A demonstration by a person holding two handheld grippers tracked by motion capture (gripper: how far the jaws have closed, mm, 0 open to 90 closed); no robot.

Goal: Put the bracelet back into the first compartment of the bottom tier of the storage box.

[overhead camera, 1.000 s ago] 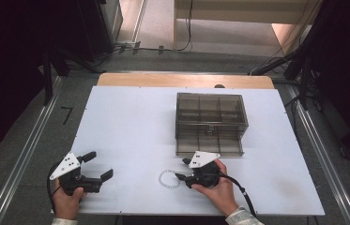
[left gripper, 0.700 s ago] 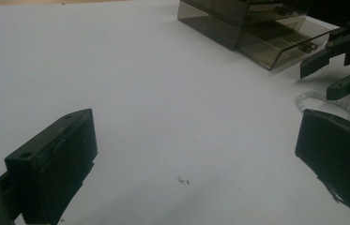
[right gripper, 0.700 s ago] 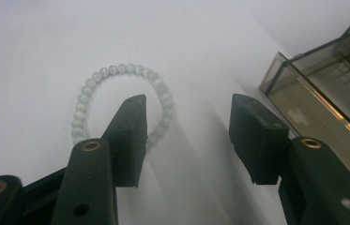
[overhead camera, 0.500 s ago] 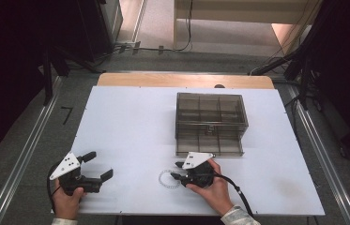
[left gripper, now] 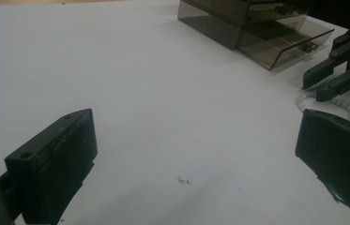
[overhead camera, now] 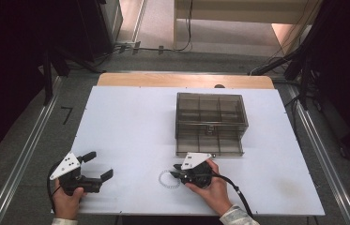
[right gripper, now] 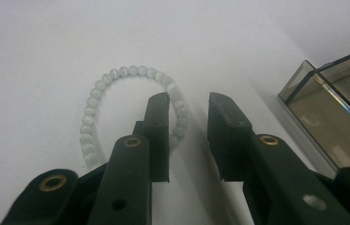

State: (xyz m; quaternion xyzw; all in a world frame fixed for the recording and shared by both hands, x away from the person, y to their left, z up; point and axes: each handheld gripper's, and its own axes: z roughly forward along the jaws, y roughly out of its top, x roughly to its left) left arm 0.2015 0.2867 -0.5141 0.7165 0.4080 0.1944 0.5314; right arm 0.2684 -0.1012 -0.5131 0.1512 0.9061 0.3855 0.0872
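In the high view the white bench [overhead camera: 130,126] fills the middle of the frame, its wooden far edge [overhead camera: 185,80] along the top and its near edge along the bottom, where both forearms come in. The left half of the bench is bare from the far edge down to the left gripper [overhead camera: 98,167], which sits in the lower left of the frame, close to the near edge and the left edge. Its fingers [left gripper: 53,166] stand wide apart, with plain white bench between them in the left gripper view.

A smoky see-through box [overhead camera: 209,123] with inner compartments stands right of centre. There is open bench behind it, a strip to its right, and a narrower band in front of it.

The bead bracelet [overhead camera: 169,178] lies flat on the bench in the lower middle of the frame, just in front of the box's near left corner and a little apart from it. It is a closed ring of pale round beads, slightly oval, so it points no clear way.

The right gripper [right gripper: 189,126] reaches it from the right. Its fingers [right gripper: 157,133] are a little apart: one stands inside the ring, the other outside, with the right-hand run of beads [right gripper: 176,101] in the gap. They are not closed on it.

No label or writing can be read.
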